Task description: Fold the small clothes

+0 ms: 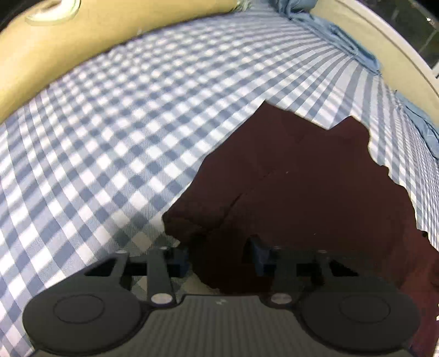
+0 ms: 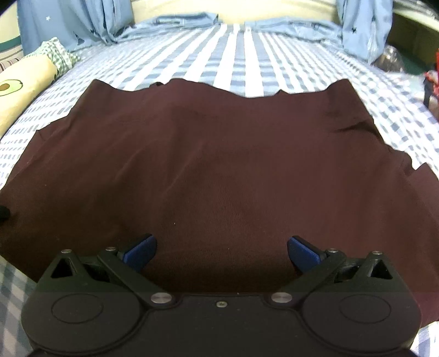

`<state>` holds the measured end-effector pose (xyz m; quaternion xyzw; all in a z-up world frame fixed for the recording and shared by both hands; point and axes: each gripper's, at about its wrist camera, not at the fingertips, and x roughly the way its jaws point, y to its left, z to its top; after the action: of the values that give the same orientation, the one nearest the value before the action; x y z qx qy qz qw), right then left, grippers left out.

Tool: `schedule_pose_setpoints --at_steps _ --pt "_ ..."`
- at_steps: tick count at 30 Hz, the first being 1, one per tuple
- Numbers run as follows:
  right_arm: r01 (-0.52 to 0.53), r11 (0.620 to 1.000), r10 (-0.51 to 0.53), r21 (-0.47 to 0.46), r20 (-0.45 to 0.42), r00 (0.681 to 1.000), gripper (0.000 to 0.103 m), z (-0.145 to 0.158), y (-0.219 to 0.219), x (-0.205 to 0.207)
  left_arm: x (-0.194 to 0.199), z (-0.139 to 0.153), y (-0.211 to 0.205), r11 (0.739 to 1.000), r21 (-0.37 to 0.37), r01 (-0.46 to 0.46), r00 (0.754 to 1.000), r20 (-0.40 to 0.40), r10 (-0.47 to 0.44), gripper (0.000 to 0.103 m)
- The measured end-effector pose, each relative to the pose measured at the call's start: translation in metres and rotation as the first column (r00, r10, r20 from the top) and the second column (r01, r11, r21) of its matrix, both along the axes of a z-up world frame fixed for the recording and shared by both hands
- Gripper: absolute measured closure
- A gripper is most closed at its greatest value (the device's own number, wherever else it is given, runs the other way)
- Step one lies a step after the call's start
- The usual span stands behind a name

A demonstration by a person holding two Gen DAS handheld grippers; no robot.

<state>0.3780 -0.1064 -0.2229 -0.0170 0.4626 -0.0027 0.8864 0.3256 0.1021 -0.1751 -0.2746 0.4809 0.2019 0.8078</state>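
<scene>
Grippers angled steeply down over maroon garment (image 2: 214, 164): left gripper (image 1: 219, 256) pinching its bunched corner, right gripper (image 2: 221, 248) spread wide, empty. Checked sheet (image 1: 123, 123) beneath; yellow pillow (image 2: 24, 82) beside.

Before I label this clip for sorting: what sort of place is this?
Probably a bedroom. A maroon garment lies spread on a bed with a blue-checked sheet, a pillow with an avocado print sits at one edge, and blue curtains hang behind.

You are in a home bedroom: checked bedsheet (image 2: 247, 55), avocado-print pillow (image 2: 24, 85), blue curtains (image 2: 68, 22).
</scene>
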Motion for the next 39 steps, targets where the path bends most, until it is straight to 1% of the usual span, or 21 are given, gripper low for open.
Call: schedule_pose_setpoints --at_steps 1,2,3,5,8,10,11,14,16,19,22,24,27,29,31,32,33,34,37,38,39 --pt "-0.006 1.000 0.006 0.003 -0.016 1.000 0.000 0.003 -0.001 0.002 0.000 0.004 -0.004 1.000 0.021 0.008 1.000 0.009 -0.008 0.070" --pt "-0.015 1.000 0.016 0.007 -0.027 1.000 0.000 0.006 -0.002 0.004 0.000 0.008 -0.006 0.999 0.033 0.013 1.000 0.020 -0.014 0.073" --pt "-0.025 1.000 0.025 0.011 -0.034 0.999 0.000 0.009 -0.003 0.004 0.000 0.012 -0.009 0.999 0.041 0.018 0.999 0.035 -0.020 0.079" --pt "-0.047 0.999 0.048 0.018 -0.037 0.998 0.000 0.016 -0.005 0.003 0.000 0.022 -0.016 0.997 0.067 0.031 0.997 0.067 -0.035 0.083" --pt "-0.084 0.996 0.084 0.006 -0.003 0.996 0.000 0.028 -0.010 -0.007 -0.002 0.044 -0.031 0.991 0.121 0.053 0.988 0.137 -0.070 0.086" --pt "-0.093 0.996 0.093 -0.011 0.018 0.996 0.000 0.036 -0.017 -0.016 -0.003 0.063 -0.047 0.984 0.160 0.082 0.973 0.202 -0.114 0.087" --pt "-0.087 0.996 0.087 -0.015 0.021 0.996 0.000 0.038 -0.022 -0.020 -0.001 0.070 -0.056 0.979 0.180 0.098 0.965 0.222 -0.138 0.087" --pt "-0.044 0.999 0.045 -0.027 0.032 0.998 0.000 0.045 -0.041 -0.032 0.004 0.096 -0.090 0.955 0.235 0.179 0.928 0.283 -0.244 0.088" --pt "-0.008 0.999 0.009 -0.035 0.040 0.999 0.000 0.049 -0.053 -0.040 0.008 0.110 -0.114 0.931 0.274 0.243 0.896 0.304 -0.323 0.088" --pt "0.055 0.998 -0.052 -0.044 0.063 0.997 0.000 0.056 -0.078 -0.053 0.013 0.126 -0.155 0.882 0.324 0.343 0.836 0.324 -0.444 0.088" --pt "0.112 0.992 -0.108 -0.055 0.074 0.991 0.000 0.059 -0.105 -0.066 0.020 0.129 -0.195 0.833 0.354 0.425 0.785 0.314 -0.534 0.089" --pt "0.145 0.987 -0.139 -0.069 0.078 0.987 0.000 0.060 -0.121 -0.074 0.023 0.125 -0.221 0.798 0.366 0.479 0.756 0.291 -0.587 0.089" --pt "0.187 0.978 -0.181 -0.088 0.069 0.981 0.000 0.058 -0.144 -0.088 0.025 0.108 -0.254 0.743 0.361 0.563 0.710 0.249 -0.659 0.089" --pt "0.212 0.972 -0.207 -0.104 0.060 0.977 0.000 0.056 -0.156 -0.097 0.021 0.096 -0.274 0.698 0.348 0.626 0.676 0.204 -0.708 0.089" --pt "0.230 0.966 -0.225 -0.116 0.050 0.973 0.000 0.054 -0.166 -0.105 0.013 0.079 -0.289 0.646 0.343 0.682 0.641 0.145 -0.754 0.088" --pt "0.236 0.964 -0.232 -0.121 0.046 0.972 0.000 0.052 -0.171 -0.108 0.008 0.071 -0.295 0.621 0.347 0.703 0.628 0.106 -0.771 0.088" --pt "0.237 0.964 -0.234 -0.122 0.043 0.971 0.000 0.051 -0.174 -0.111 0.007 0.065 -0.298 0.604 0.350 0.716 0.622 0.074 -0.780 0.087" --pt "0.235 0.964 -0.232 -0.123 0.041 0.972 0.000 0.051 -0.177 -0.113 0.005 0.061 -0.299 0.596 0.350 0.723 0.618 0.057 -0.784 0.086" --pt "0.233 0.965 -0.229 -0.123 0.042 0.972 0.000 0.052 -0.188 -0.113 0.000 0.063 -0.292 0.591 0.345 0.730 0.614 0.049 -0.788 0.084" --pt "0.230 0.966 -0.226 -0.116 0.042 0.973 0.000 0.053 -0.191 -0.111 0.001 0.065 -0.292 0.585 0.348 0.733 0.610 0.045 -0.791 0.082" --pt "0.227 0.968 -0.223 -0.109 0.045 0.974 0.000 0.055 -0.192 -0.109 0.000 0.066 -0.292 0.575 0.352 0.739 0.602 0.041 -0.798 0.075"
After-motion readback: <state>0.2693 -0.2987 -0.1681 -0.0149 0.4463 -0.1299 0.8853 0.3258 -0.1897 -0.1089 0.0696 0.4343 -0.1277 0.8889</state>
